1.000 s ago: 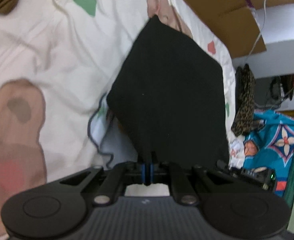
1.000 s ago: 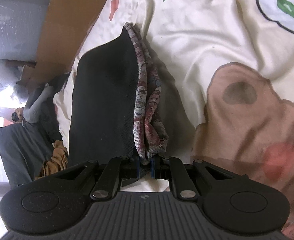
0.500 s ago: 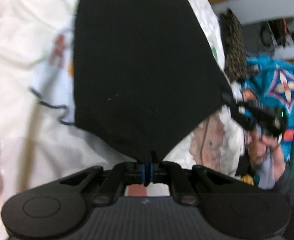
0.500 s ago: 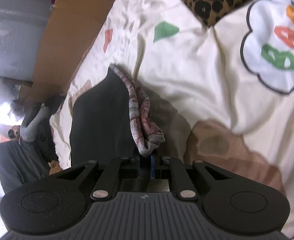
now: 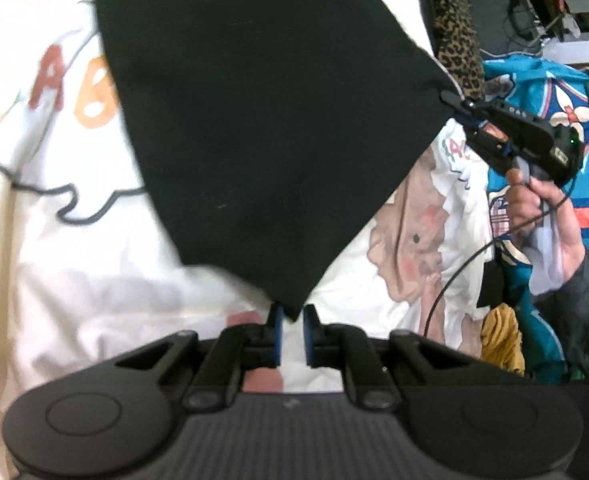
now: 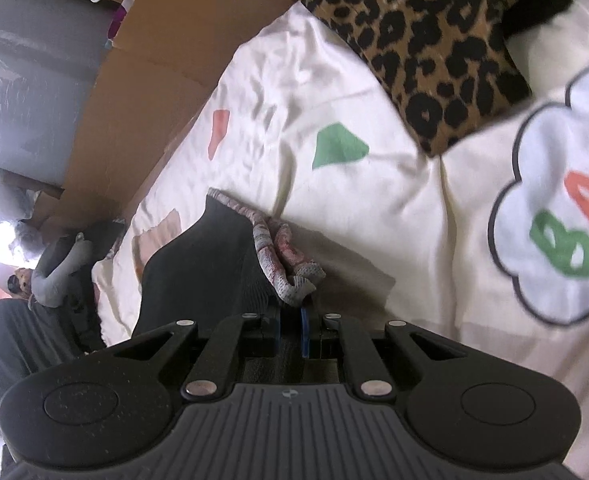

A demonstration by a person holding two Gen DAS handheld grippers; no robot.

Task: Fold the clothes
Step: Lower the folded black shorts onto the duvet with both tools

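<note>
A black garment [image 5: 262,120] is clamped at one corner by the right gripper [image 6: 291,330]; its other corner sits between the opening, unpressing jaws of the left gripper [image 5: 291,330].

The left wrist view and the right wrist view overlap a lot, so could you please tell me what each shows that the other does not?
Only the left wrist view shows the right tongs from outside, gripping a corner of the black garment, the hand holding them, and the left tongs opening around the garment's lower corner. Only the right wrist view shows the cardboard and the garment's red-patterned lining. Both show the garment, the leopard-print cushion and the printed bedsheet.
</note>
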